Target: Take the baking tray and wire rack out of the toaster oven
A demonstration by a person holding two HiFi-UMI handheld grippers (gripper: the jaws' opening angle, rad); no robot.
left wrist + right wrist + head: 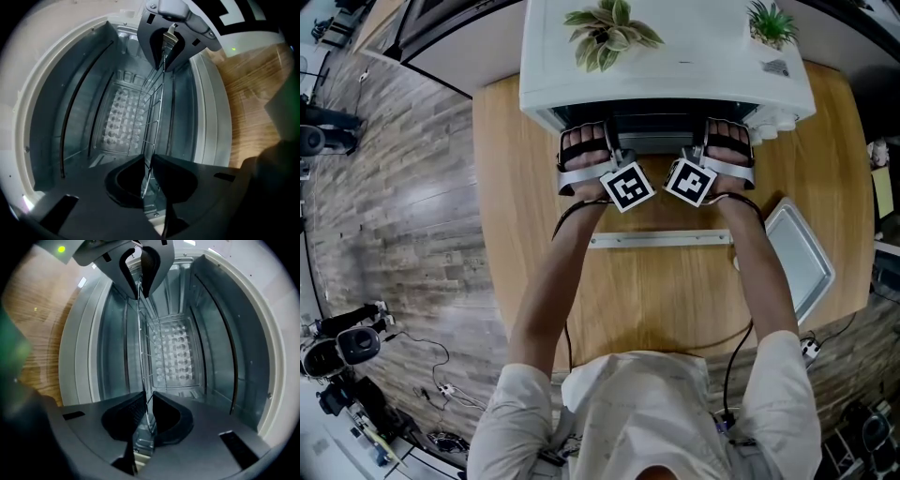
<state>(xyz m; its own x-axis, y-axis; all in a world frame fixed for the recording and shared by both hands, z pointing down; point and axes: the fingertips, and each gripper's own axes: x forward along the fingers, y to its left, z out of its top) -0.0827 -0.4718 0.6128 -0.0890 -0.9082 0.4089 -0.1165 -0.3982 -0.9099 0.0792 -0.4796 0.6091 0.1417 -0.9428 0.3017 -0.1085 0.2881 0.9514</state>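
Note:
The white toaster oven (pixel 675 80) stands open at the table's far edge. Both grippers reach into its mouth side by side. In the left gripper view my left gripper (pixel 148 161) is shut on the front wire of the wire rack (pixel 157 108), which shows edge-on running into the cavity. In the right gripper view my right gripper (pixel 149 399) pinches the same rack (pixel 143 343) further along its front edge. Each gripper also shows in the other's view, the right gripper (pixel 164 61) and the left gripper (pixel 139 284), both clamped on the rack. The grey baking tray (pixel 806 253) lies on the table at the right.
The oven door hangs open toward me, its handle bar (pixel 661 239) across the round wooden table (pixel 516 187). Two potted plants (pixel 607 33) sit on the oven's top. Cables trail from the grippers along my arms. Equipment stands on the floor at the left.

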